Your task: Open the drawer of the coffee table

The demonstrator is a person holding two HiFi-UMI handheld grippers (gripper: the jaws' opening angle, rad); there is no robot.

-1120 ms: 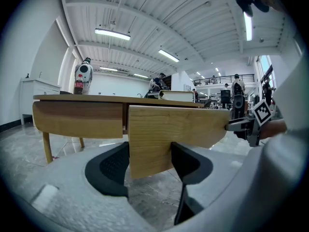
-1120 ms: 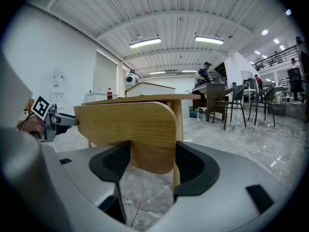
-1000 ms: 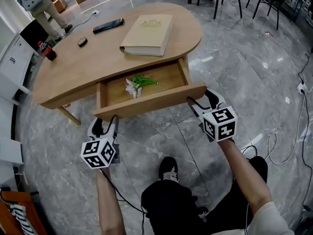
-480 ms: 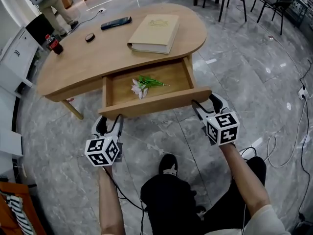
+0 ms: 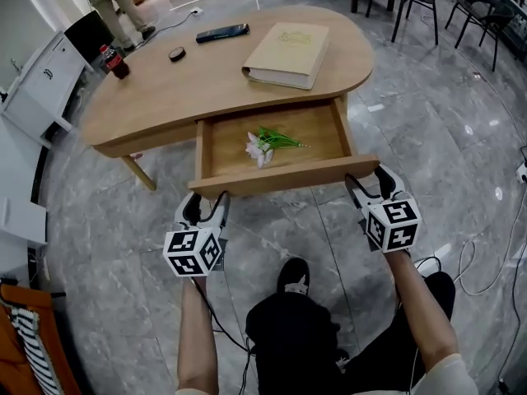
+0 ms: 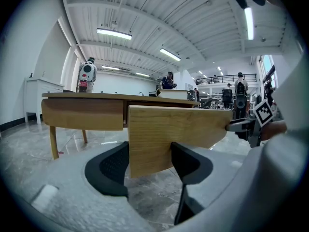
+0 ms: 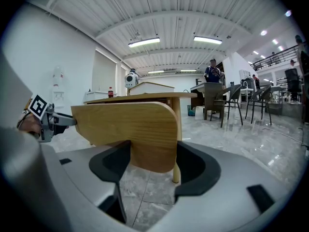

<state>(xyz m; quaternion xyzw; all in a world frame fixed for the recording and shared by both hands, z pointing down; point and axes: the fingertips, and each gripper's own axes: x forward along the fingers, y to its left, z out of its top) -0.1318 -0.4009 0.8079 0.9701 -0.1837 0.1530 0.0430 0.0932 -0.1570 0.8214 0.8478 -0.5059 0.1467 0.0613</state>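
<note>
My left gripper (image 5: pixel 206 202) and right gripper (image 5: pixel 368 181) each straddle an end of the drawer front (image 5: pixel 284 178), jaws spread, not clamped. I reckon that's for a square pull.

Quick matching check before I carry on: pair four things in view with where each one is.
1 book
2 flowers
3 bottle
4 left gripper

A in the open drawer
B at the drawer front, left end
C flat on the tabletop, right half
D upright at the tabletop's far left edge

Pairs: 1-C, 2-A, 3-D, 4-B
</note>
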